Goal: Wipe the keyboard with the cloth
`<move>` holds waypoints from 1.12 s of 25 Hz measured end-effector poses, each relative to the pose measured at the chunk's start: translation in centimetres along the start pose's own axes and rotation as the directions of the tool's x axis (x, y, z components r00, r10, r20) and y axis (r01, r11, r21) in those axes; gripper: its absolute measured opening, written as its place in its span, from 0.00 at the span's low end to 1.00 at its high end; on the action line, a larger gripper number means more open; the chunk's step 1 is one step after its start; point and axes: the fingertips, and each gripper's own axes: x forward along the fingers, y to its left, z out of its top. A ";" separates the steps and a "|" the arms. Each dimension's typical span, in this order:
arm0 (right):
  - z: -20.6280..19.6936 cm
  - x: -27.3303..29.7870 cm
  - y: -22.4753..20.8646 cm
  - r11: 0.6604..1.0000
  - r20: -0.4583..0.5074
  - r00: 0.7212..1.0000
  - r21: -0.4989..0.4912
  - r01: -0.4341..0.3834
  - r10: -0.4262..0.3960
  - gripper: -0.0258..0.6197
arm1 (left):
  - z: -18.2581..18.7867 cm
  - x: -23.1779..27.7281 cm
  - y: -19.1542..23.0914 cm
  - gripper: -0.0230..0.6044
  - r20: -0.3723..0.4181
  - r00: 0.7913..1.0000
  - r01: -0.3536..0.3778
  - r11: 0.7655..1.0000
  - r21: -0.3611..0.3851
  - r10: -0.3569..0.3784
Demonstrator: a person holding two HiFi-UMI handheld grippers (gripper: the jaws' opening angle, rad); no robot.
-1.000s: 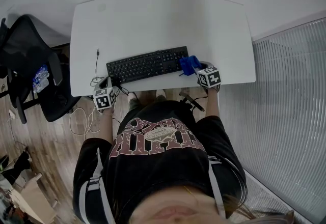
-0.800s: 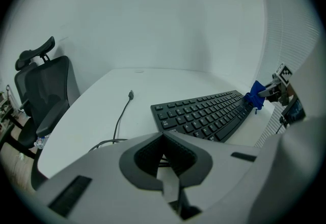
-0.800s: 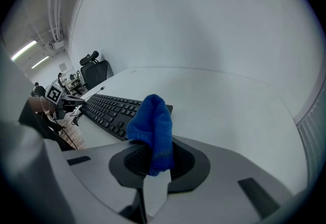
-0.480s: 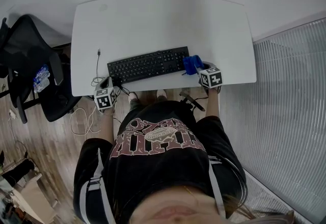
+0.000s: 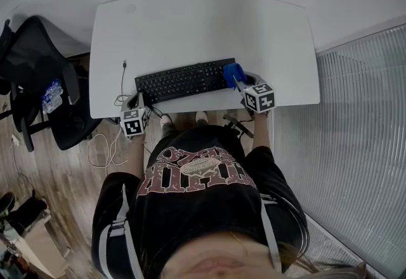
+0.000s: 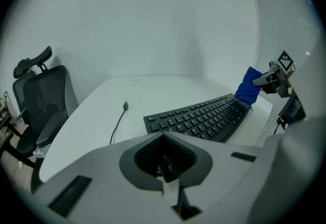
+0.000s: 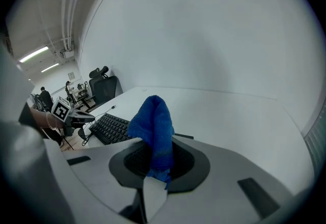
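Note:
A black keyboard point(image 5: 185, 80) lies near the front edge of the white desk point(image 5: 203, 24). My right gripper point(image 5: 241, 83) is shut on a blue cloth point(image 5: 233, 73), which hangs over the keyboard's right end. In the right gripper view the cloth point(image 7: 153, 126) stands up from between the jaws, with the keyboard point(image 7: 112, 129) to the left. My left gripper point(image 5: 141, 103) sits at the desk's front edge by the keyboard's left end, shut with nothing in it. The left gripper view shows the keyboard point(image 6: 201, 117) and the cloth point(image 6: 248, 86) at its far end.
A loose black cable point(image 5: 122, 81) runs over the desk left of the keyboard and drops off the front edge. A black office chair point(image 5: 38, 75) stands left of the desk. A ribbed panel point(image 5: 361, 144) runs along the right side.
My right gripper has carried the cloth a little left and away from me, onto the keyboard's right end. The left gripper has drifted slightly right.

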 end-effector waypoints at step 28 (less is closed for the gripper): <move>10.9 4.8 13.6 0.955 0.166 0.949 -0.179 -0.238 0.267 0.13 | 13.9 -2.3 -11.0 0.09 0.242 0.943 0.220 0.973 0.068 -0.230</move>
